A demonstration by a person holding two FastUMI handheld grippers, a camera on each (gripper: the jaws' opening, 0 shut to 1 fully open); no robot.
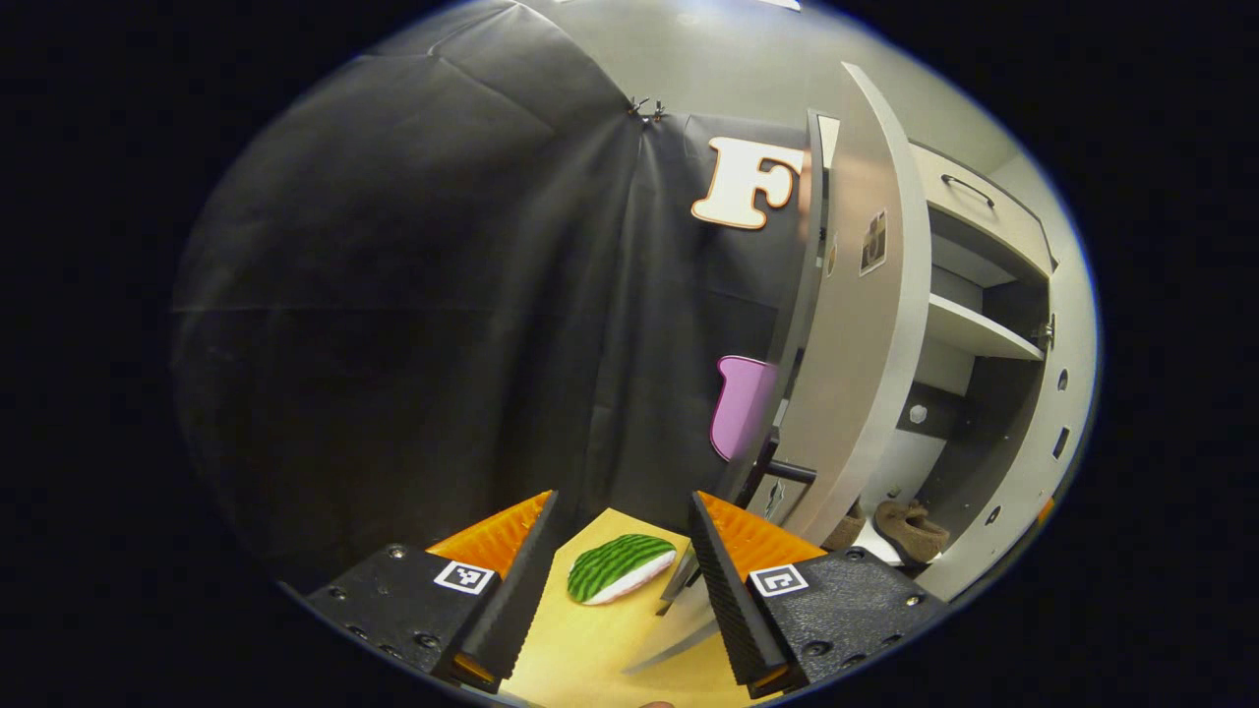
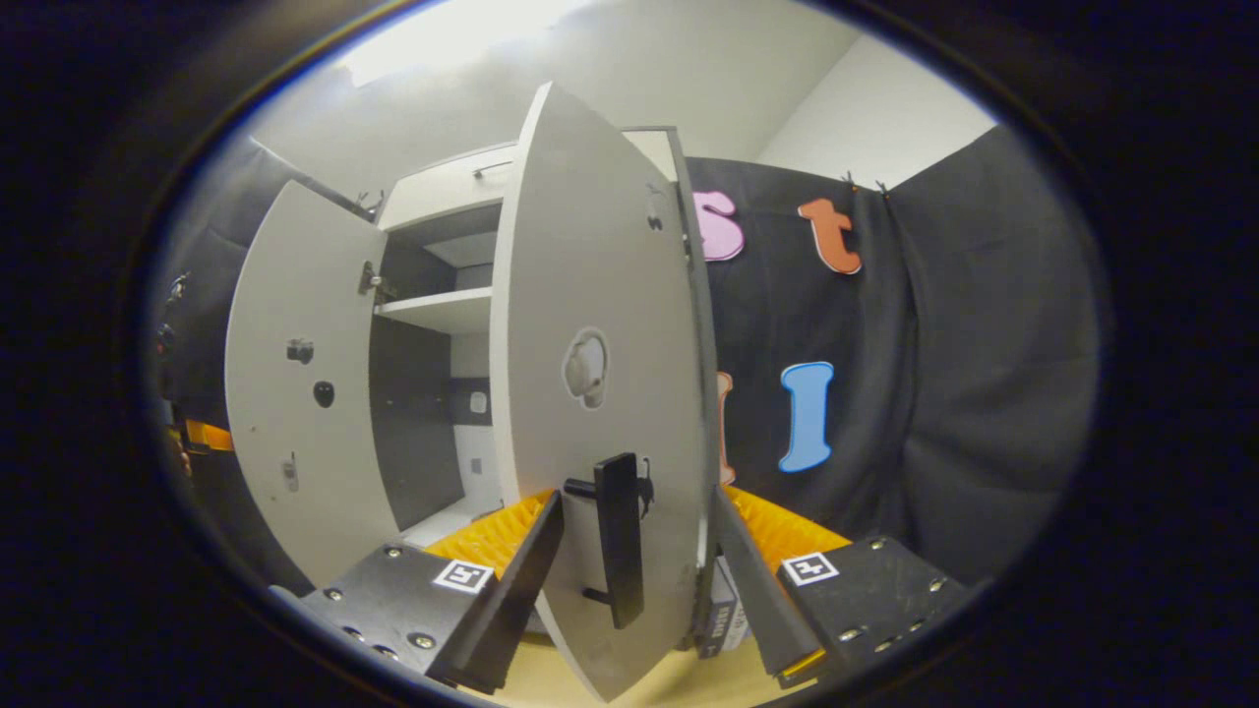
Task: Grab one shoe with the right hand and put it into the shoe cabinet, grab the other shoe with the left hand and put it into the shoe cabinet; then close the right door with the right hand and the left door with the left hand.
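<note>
Two brown shoes lie on the floor of the open white shoe cabinet [image 1: 1023,462]: one shoe [image 1: 913,531] in plain sight, the other shoe [image 1: 848,526] partly hidden behind the left door [image 1: 866,344]. That door stands wide open, right of my open left gripper [image 1: 622,497], which holds nothing. In the right gripper view the right door [image 2: 600,295] stands edge-on and half open. Its black handle [image 2: 622,551] sits between the fingers of my open right gripper [image 2: 637,497], which straddle the door without pressing on it. The left door [image 2: 295,393] shows beyond.
A green and white watermelon-slice toy [image 1: 620,568] lies on the wooden table [image 1: 590,649] ahead of the left gripper. A shelf [image 2: 438,310] crosses the cabinet, with a drawer [image 1: 969,192] above it. A small box [image 2: 723,615] sits near the right door's bottom edge.
</note>
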